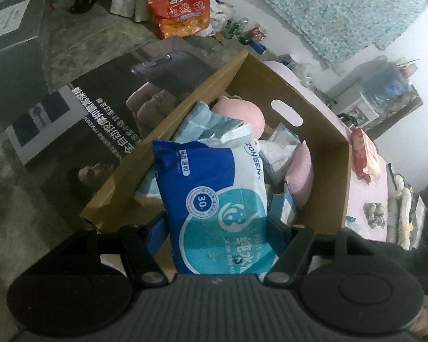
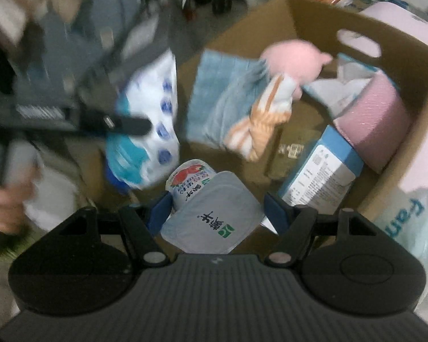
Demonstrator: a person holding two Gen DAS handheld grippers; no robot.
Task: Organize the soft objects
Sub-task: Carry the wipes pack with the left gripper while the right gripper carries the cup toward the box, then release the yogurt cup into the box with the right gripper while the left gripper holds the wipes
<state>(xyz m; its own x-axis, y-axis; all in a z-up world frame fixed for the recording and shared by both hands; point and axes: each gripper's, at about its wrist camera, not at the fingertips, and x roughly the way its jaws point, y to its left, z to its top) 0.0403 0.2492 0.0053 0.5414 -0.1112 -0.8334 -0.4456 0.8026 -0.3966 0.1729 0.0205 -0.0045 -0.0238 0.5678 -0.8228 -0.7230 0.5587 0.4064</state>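
- I am gripping the wipes pack (image 1: 214, 196) in my left gripper (image 1: 216, 225), jaws clenched, over the cardboard box (image 1: 322, 131).
- Right gripper (image 2: 216, 208) jaws are clasping the pouch (image 2: 211, 216) above the same box.
- Step: depositing; next, I judge, releasing both inside.

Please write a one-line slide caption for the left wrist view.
Left gripper holding a wet-wipes pack above the cardboard box.

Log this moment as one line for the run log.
left gripper: holds wipes pack | right gripper: holds grey pouch | both over cardboard box
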